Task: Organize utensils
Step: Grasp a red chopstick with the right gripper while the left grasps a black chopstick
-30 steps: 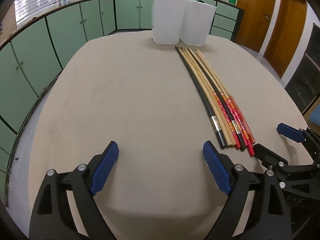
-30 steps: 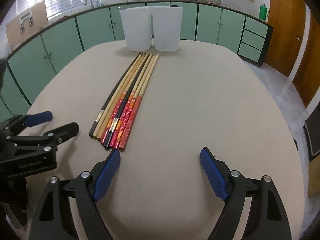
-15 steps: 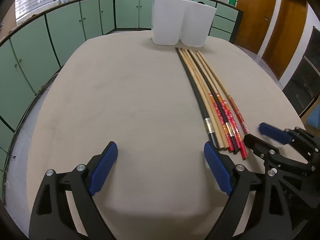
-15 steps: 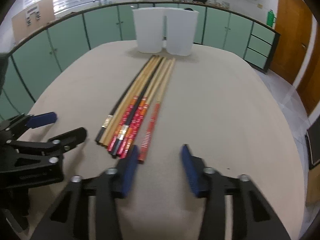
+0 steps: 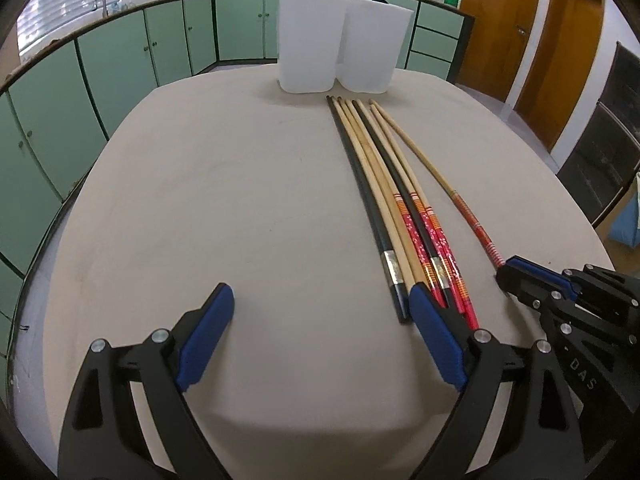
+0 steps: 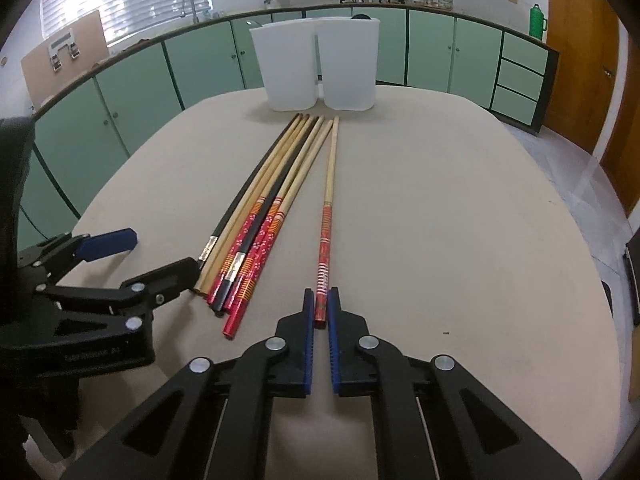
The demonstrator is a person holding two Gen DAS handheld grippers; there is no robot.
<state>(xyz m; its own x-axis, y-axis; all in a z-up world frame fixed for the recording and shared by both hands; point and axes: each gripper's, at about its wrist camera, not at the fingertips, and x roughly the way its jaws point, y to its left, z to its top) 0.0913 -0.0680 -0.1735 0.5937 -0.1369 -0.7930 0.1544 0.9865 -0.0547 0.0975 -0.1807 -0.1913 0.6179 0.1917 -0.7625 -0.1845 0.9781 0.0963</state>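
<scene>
The beige table (image 6: 460, 208) carries two white containers (image 6: 320, 68) at its far end, both apparently without chopsticks, so the sorting looks barely begun. A bundle of chopsticks (image 6: 256, 216) lies side by side in front of them, untouched. One red-handled chopstick (image 6: 326, 216) lies just apart from the bundle, its near end pinched between the pressed-together pads of the right gripper (image 6: 320, 312), which tilts down toward the table. The left gripper (image 5: 320, 316) hovers beside the bundle, spread wide and empty.

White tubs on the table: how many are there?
2. The left white tub stands at the far end of the table, beyond the chopsticks; the right white tub stands close beside it. None seems hidden.
</scene>
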